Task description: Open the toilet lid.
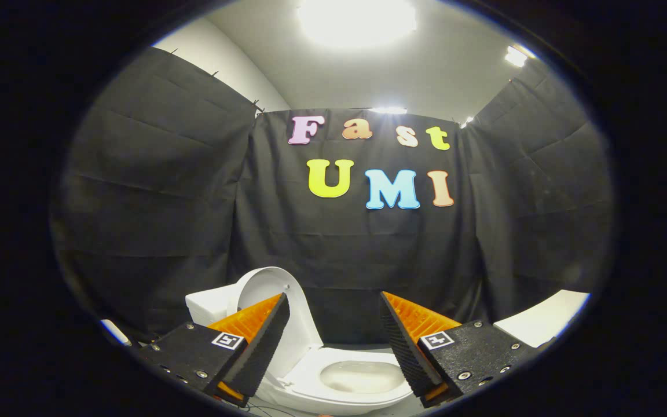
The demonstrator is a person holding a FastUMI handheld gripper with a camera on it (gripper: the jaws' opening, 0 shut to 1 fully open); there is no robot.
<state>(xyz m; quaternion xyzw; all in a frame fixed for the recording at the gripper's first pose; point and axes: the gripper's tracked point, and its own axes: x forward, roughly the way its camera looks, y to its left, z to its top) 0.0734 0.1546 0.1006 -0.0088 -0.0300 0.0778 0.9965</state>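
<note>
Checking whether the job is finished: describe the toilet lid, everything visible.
The toilet lid is white, smooth and glossy, like plastic, rounded at the top. It stands raised upright against the tank, above the open seat and bowl. One finger partly hides it; the gripper is open, its fingers apart and holding nothing.

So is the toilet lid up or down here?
Up: the lid stands raised against the tank, bowl exposed. The tool is open, touching nothing.
</note>
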